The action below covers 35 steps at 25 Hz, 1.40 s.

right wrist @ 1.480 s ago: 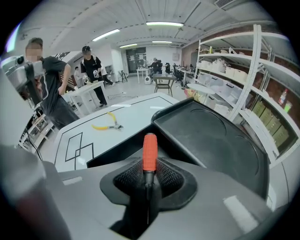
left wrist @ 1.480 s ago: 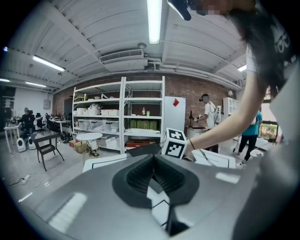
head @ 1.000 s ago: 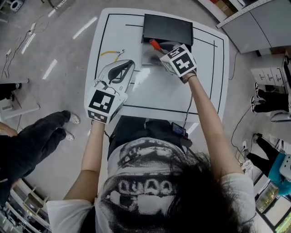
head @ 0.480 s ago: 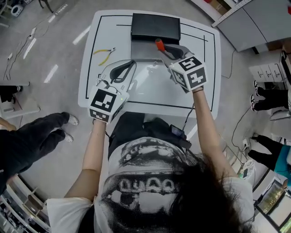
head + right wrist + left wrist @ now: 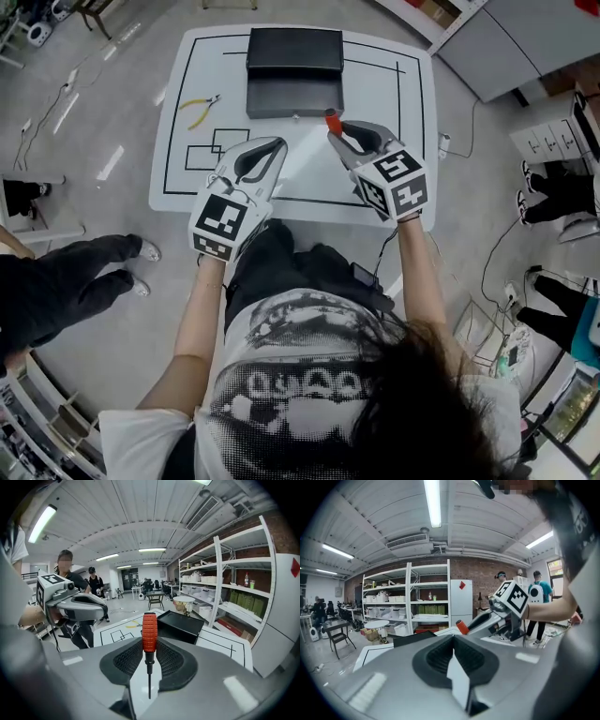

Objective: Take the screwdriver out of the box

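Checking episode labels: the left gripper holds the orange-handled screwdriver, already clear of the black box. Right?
Wrong gripper: the right gripper holds the screwdriver, as the right gripper view shows. The left gripper is shut with nothing in it. The rest stands: the head view shows the screwdriver clear of the black box.

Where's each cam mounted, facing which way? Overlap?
Head view: on the person's head, steeply down at table, box, forearms, left gripper, right gripper.
Left gripper view: on the left gripper, facing shelving; own jaws below.
Right gripper view: on the right gripper, facing the box; own jaws grip the screwdriver.
Shared: the screwdriver shows in all three.
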### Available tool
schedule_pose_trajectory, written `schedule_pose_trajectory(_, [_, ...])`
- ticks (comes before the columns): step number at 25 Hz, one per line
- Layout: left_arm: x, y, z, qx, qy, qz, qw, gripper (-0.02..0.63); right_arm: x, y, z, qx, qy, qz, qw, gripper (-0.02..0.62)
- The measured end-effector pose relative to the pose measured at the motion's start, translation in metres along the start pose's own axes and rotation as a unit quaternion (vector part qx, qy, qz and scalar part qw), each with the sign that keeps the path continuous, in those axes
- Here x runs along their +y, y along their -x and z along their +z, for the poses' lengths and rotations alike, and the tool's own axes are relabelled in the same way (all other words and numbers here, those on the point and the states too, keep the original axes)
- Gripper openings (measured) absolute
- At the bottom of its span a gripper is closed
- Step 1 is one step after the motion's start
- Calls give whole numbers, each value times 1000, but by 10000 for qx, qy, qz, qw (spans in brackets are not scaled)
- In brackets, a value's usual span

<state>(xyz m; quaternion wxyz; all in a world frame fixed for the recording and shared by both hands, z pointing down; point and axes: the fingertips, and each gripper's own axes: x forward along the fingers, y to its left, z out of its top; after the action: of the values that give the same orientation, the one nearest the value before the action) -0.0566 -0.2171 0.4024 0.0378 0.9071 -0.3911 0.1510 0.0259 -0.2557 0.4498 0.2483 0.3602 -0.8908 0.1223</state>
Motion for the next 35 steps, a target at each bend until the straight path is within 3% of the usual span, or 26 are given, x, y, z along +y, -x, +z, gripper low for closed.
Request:
schedule_pose_trajectory(10, [-82,8,-2,23,-89,-122,9999,0,17,72,-58,-44,-267,-67,9996,94])
schedule_pose_trajectory(22, [-160,-9,-5,100,-313,-647,9974,0,16,138,-110,-8,-594,-407,9974,94])
schedule_pose_trajectory(35, [-176,13,-2,47,-346,-923,9951,0,38,150,-116,-23,-862,-553,9947,94])
